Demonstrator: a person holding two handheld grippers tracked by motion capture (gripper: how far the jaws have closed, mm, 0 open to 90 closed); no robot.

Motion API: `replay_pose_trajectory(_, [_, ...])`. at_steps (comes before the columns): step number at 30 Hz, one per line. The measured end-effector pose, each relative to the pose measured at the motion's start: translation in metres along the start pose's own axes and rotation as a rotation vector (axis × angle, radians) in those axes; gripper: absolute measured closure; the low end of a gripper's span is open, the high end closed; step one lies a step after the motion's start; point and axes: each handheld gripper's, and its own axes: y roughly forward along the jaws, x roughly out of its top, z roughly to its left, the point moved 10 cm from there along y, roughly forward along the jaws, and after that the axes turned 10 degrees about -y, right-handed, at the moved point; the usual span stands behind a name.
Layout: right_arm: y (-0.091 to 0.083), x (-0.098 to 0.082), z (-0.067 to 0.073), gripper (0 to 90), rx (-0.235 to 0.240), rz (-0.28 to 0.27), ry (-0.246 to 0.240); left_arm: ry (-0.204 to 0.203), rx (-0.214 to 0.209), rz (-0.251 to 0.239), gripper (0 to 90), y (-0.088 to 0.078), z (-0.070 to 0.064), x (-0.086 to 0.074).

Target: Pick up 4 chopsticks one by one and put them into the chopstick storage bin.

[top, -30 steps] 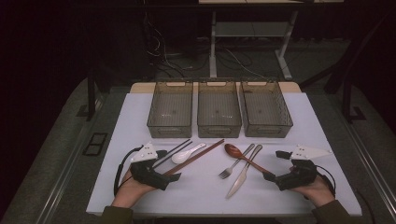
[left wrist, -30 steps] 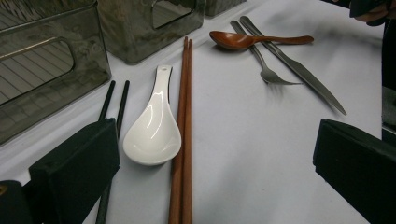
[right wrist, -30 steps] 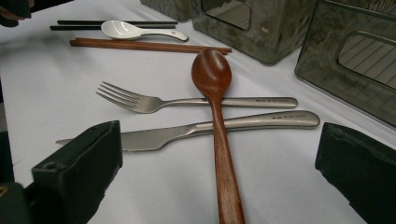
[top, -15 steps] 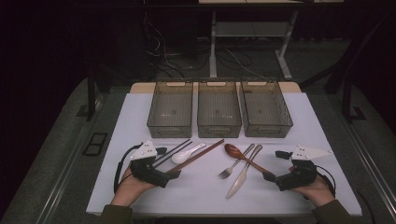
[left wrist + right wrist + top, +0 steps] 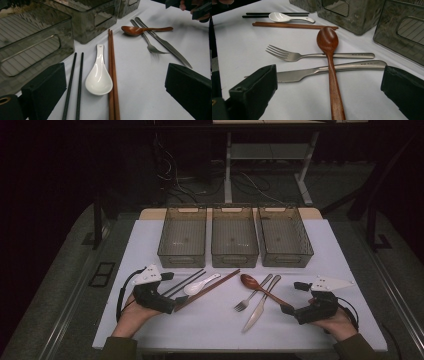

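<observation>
Cutlery lies on the white table (image 5: 150, 240). On the left are black chopsticks (image 5: 185, 282), a white ceramic spoon (image 5: 200, 284) and brown chopsticks (image 5: 210, 289). My left gripper (image 5: 173, 290) rests open just before them; its jaws frame the white spoon (image 5: 98, 80) and both chopstick pairs (image 5: 75, 82) (image 5: 111, 62). On the right a wooden spoon (image 5: 257, 287) lies across a fork (image 5: 252, 297) and a knife (image 5: 260, 305). My right gripper (image 5: 292, 297) is open at the spoon's handle end, with the wooden spoon (image 5: 328, 42), fork (image 5: 312, 56) and knife (image 5: 352, 66) between its jaws, untouched.
Three empty smoky plastic bins (image 5: 182, 237) (image 5: 234, 237) (image 5: 285, 237) stand side by side behind the cutlery. The nearest bin wall (image 5: 32, 45) is close to the left gripper's left jaw. Bare tabletop lies in front of the cutlery.
The left gripper has edged slightly forward toward the chopsticks. The right gripper and all the cutlery are where they were.
</observation>
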Motion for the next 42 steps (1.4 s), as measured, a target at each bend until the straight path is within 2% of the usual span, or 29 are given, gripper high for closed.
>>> replay_pose_trajectory(6, [0.001,0.0,0.002,0.5,0.007,0.0,-0.01,0.004,0.012,0.016,6.6,-0.001,0.007,-0.001])
replay_pose_trajectory(9, [0.001,-0.001,0.005,0.5,0.011,-0.002,-0.016,0.01,0.033,0.019,9.1,-0.003,0.012,0.0])
replay_pose_trajectory(16, [-0.001,-0.001,0.007,0.5,0.014,-0.01,-0.012,-0.005,0.05,0.011,16.0,-0.008,0.023,0.001])
replay_pose_trajectory(20, [-0.002,-0.002,0.006,0.5,0.013,-0.009,-0.014,-0.002,0.068,0.035,21.8,-0.008,0.033,-0.004])
replay_pose_trajectory(24, [-0.002,-0.002,0.006,0.5,0.01,-0.01,-0.012,-0.005,0.085,0.05,23.6,-0.008,0.039,-0.008])
replay_pose_trajectory(26, [-0.003,-0.003,0.006,0.5,0.01,-0.008,-0.009,-0.013,0.09,0.061,26.8,-0.01,0.044,-0.012])
replay_pose_trajectory(36, [-0.003,-0.003,0.007,0.5,0.009,-0.009,-0.013,-0.032,0.1,0.08,43.6,-0.014,0.054,-0.02])
replay_pose_trajectory(42, [-0.002,-0.003,0.007,0.5,0.011,-0.006,-0.013,-0.027,0.121,0.131,52.8,-0.013,0.06,-0.032])
